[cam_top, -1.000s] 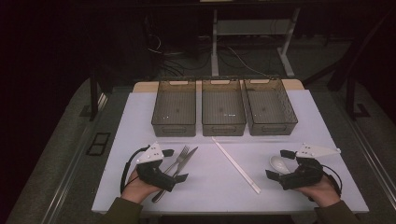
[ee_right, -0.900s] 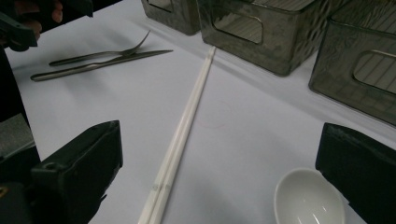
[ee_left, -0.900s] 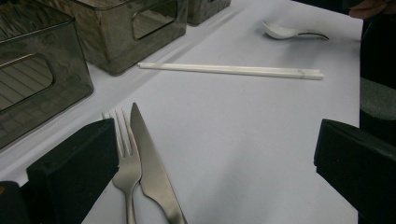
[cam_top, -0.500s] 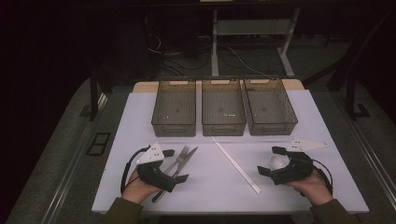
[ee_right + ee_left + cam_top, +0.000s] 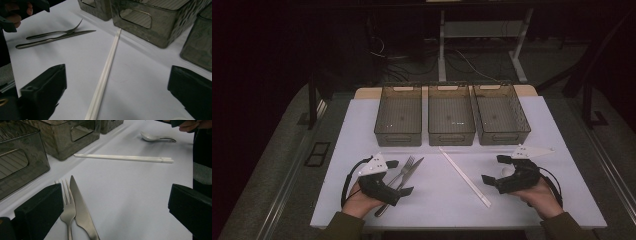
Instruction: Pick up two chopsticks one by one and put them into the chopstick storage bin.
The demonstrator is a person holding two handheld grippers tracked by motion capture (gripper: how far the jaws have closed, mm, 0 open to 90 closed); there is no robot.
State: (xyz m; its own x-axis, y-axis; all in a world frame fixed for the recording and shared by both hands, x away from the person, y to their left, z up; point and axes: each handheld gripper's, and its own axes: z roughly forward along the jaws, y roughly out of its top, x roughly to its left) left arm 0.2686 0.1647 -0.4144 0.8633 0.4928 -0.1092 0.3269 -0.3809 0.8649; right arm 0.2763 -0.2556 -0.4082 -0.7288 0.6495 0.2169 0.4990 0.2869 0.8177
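Basically a flat white matte worktop [image 5: 557,130] with three smoky translucent plastic bins [image 5: 451,120] in a row along its far edge, ribbed floors, cut-out handles in the near walls. Left gripper [image 5: 398,176] sits near the front left corner, black blocky jaws spread wide, nothing held; steel fork [image 5: 67,207] and steel knife [image 5: 81,212] lie side by side just between them, smooth and shiny, tines and blade pointing at the bins. Handle ends are cut off at the bottom of the left gripper view and partly covered by the gripper in the high view. Right gripper [image 5: 496,169] near the front right corner, jaws also wide, empty. White chopsticks [image 5: 464,176], long, thin, squared, lie paired and touching on a diagonal across the middle. Glossy white spoon [image 5: 156,137], rounded bowl, lies by the right gripper; mostly hidden behind it in the high view. Right hand [image 5: 542,195] cut off at the front edge.
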